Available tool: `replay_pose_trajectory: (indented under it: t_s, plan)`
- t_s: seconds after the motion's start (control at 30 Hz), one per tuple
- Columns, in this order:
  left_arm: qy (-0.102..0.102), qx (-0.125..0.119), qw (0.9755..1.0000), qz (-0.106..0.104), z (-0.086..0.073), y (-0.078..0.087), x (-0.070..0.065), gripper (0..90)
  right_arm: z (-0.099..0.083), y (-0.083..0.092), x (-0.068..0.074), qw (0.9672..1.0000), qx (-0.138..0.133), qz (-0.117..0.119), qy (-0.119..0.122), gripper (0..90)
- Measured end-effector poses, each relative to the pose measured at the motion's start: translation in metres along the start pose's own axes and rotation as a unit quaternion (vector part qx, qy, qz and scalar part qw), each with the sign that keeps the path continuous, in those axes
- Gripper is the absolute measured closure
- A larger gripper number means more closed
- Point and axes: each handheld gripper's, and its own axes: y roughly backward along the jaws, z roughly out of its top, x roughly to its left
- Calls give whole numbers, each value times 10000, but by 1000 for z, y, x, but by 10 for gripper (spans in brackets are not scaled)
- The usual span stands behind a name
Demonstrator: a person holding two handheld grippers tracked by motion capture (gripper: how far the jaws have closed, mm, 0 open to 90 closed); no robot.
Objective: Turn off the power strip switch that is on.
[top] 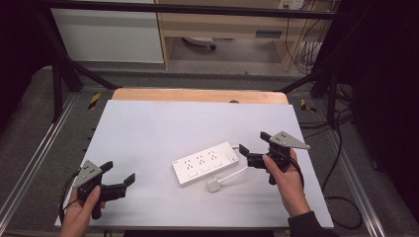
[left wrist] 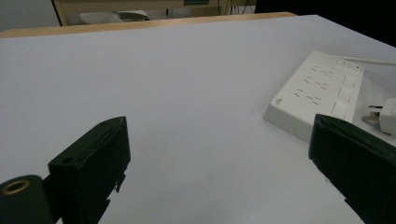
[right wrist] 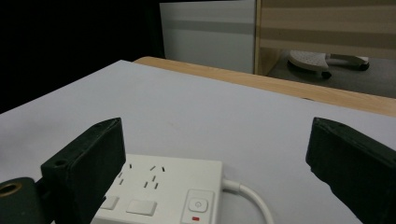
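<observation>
A white power strip (top: 205, 162) lies at an angle on the white table top (top: 163, 128), right of centre. Its white cable loops round to a white plug (top: 213, 185) resting just in front of it. My right gripper (top: 254, 141) stands open just right of the strip's switch end, jaws wide apart, with the strip (right wrist: 161, 196) low between them. My left gripper (top: 118, 173) is open at the near left, well apart from the strip (left wrist: 317, 93), with the plug (left wrist: 386, 116) at the right edge of its view. Nothing is held.
A bare wooden strip (top: 197, 95) runs along the table's far edge. Beyond it are a white cabinet (top: 106, 34) and wooden shelving (top: 237, 24). Black frame bars and cables (top: 336, 148) flank the table at the right.
</observation>
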Motion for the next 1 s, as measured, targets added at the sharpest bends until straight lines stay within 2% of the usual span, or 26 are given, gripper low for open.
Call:
replay_pose_trajectory:
  t_s: [0.53, 1.0]
  plan:
    - [7, -9, 10000, 14, 0, 0, 0, 52, -17, 36, -29, 9994, -29, -329, -36, 60]
    - [11, 3, 10000, 15, 0, 0, 0, 52, -37, 55, -45, 9984, 78, -550, -110, 59]
